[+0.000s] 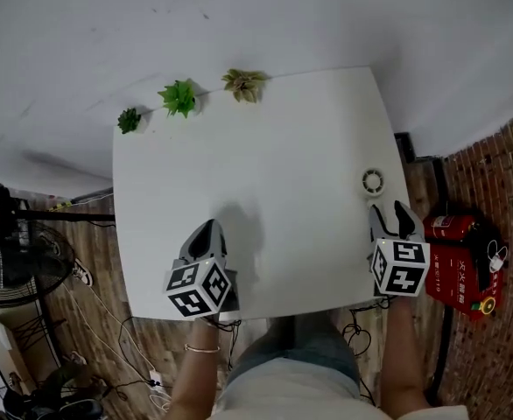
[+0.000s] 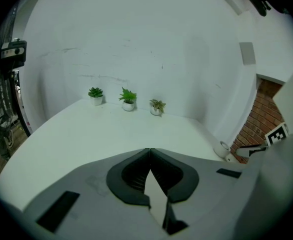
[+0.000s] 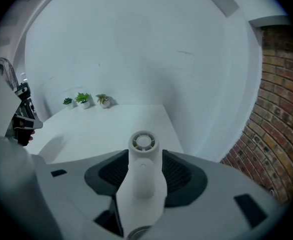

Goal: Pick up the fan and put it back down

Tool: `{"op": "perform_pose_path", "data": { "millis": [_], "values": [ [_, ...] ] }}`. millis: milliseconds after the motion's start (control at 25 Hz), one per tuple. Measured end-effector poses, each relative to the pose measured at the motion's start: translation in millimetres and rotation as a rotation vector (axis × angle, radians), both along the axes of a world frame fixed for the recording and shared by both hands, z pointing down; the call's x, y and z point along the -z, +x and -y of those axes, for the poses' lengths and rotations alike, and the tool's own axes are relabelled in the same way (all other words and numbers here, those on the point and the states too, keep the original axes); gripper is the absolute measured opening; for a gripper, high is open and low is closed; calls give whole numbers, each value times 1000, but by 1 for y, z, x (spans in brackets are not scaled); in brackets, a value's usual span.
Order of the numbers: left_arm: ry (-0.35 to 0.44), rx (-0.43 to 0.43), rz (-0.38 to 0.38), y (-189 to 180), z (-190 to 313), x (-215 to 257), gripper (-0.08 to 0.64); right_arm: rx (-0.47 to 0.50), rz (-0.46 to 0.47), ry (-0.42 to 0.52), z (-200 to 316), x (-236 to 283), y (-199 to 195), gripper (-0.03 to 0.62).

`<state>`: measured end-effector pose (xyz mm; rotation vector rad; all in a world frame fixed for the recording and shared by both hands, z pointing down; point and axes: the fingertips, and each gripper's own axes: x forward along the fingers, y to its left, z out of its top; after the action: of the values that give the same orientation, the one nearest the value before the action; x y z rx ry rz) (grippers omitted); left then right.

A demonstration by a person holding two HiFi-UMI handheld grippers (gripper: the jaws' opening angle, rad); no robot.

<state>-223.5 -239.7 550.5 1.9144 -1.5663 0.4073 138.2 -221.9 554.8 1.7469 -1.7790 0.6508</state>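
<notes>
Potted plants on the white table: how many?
3, in a row along the far edge of the table: dark green plant leftmost, bright green plant in the middle, pale plant rightmost. None looks hidden.
</notes>
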Motion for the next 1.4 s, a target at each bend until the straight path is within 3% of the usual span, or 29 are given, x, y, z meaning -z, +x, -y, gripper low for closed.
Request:
{"op": "perform_pose_path", "data": {
  "millis": [360, 720, 1000, 1400],
  "values": [
    [174, -40, -8, 9, 16, 74, 12, -96, -4, 138, -22, 85, 14, 133],
    [390, -136, -83, 48, 49, 160, 12, -200, -49, 416, -30, 195, 35, 13],
    [477, -194, -77, 60, 61, 200, 12, -312, -58, 566, -59, 240, 65, 1],
    [526, -244, -77, 78, 71, 223, 12, -424, -43, 636, -94, 246, 101, 1]
  ]
}}
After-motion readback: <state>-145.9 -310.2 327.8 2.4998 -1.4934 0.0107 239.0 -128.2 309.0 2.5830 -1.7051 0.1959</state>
